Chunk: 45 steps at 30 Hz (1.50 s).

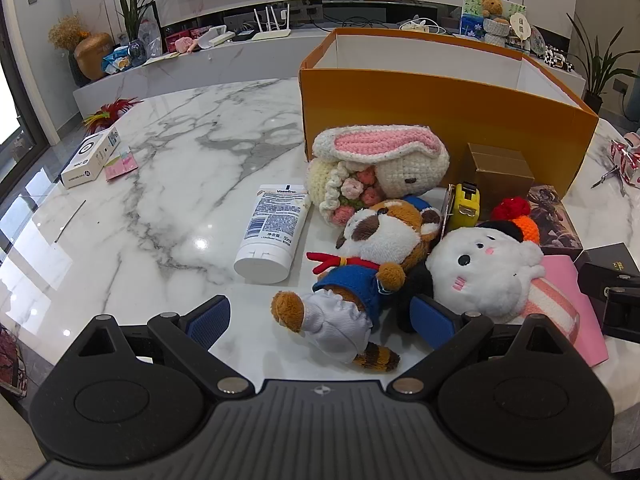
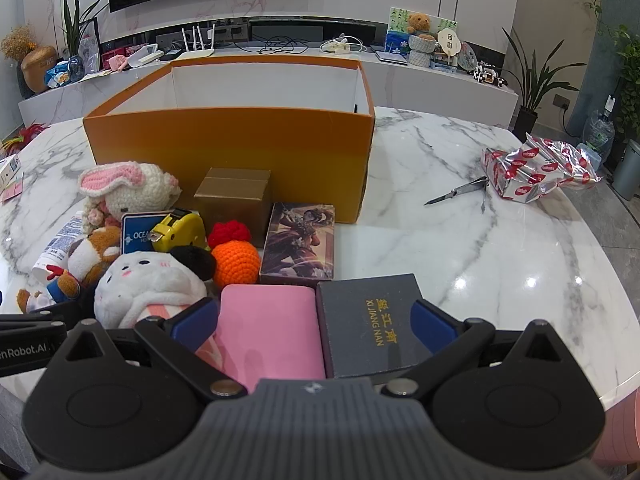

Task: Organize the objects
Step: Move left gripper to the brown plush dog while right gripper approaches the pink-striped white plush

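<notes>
An open orange box point(image 1: 440, 120) point(image 2: 228, 148) stands on the marble table, nothing visible inside. In front lie a crochet bunny point(image 1: 380, 168) point(image 2: 128, 188), a raccoon plush point(image 1: 360, 264) point(image 2: 92, 256), a white plush point(image 1: 484, 272) point(image 2: 148, 288), a Vaseline tube point(image 1: 272, 232), a yellow tape measure point(image 1: 466, 204) point(image 2: 180, 232), a gold box point(image 1: 500, 172) point(image 2: 232, 196), an orange crochet ball point(image 2: 236, 260), a picture box point(image 2: 300, 244), a pink pad point(image 2: 272, 332) and a dark box point(image 2: 372, 328). My left gripper point(image 1: 320, 320) is open around the raccoon's legs. My right gripper point(image 2: 312, 320) is open over the pink pad and dark box.
A white box point(image 1: 90, 158) and pink notes point(image 1: 120, 164) lie at the table's left. Scissors point(image 2: 460, 192) and a red-patterned foil package point(image 2: 536, 172) lie at the right. A TV shelf with clutter runs behind the table.
</notes>
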### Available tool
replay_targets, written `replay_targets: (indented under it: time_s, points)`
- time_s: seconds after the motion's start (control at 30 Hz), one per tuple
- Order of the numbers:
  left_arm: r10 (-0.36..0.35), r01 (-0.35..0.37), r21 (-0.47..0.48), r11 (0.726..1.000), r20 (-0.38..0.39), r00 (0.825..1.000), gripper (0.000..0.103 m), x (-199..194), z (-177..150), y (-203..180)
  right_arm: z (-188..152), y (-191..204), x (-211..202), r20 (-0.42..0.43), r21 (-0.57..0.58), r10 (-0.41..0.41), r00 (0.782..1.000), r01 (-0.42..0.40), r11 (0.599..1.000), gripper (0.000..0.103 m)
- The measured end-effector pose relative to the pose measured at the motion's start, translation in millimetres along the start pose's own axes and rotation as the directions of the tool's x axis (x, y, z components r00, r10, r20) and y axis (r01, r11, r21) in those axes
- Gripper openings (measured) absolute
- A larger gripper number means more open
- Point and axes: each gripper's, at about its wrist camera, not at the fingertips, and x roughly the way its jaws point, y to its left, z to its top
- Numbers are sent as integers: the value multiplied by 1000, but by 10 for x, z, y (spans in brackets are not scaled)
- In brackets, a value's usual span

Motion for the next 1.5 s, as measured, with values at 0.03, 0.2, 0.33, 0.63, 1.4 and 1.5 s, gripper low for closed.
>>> replay_targets:
  time_s: [0.03, 0.2, 0.33, 0.63, 1.4, 1.5]
  points:
    - [0, 0, 0, 1000, 0, 1000, 103, 0, 0, 0, 0, 1, 1, 0, 0, 0, 1000, 0, 1000, 102]
    - [-1, 1, 1, 1000, -1, 1000, 103, 2, -1, -5, 0, 2, -1, 0, 0, 0, 1000, 0, 1000, 102]
    - [-1, 1, 0, 1000, -2, 1000, 103, 2, -1, -5, 3, -1, -14, 0, 0, 0, 1000, 0, 1000, 102]
    - [-38, 34, -77, 996, -48, 998, 103, 53, 14, 353, -13, -41, 85, -6, 12, 8, 1000, -8, 1000, 102]
    - [-235, 229, 155, 961, 22, 972, 103, 38, 154, 130, -14, -645, -82, -16, 122, 55, 998, -52, 991, 102]
    - [-219, 215, 191, 958, 0, 976, 103, 117, 152, 13, -27, -659, -88, -20, 110, 86, 996, -83, 990, 102]
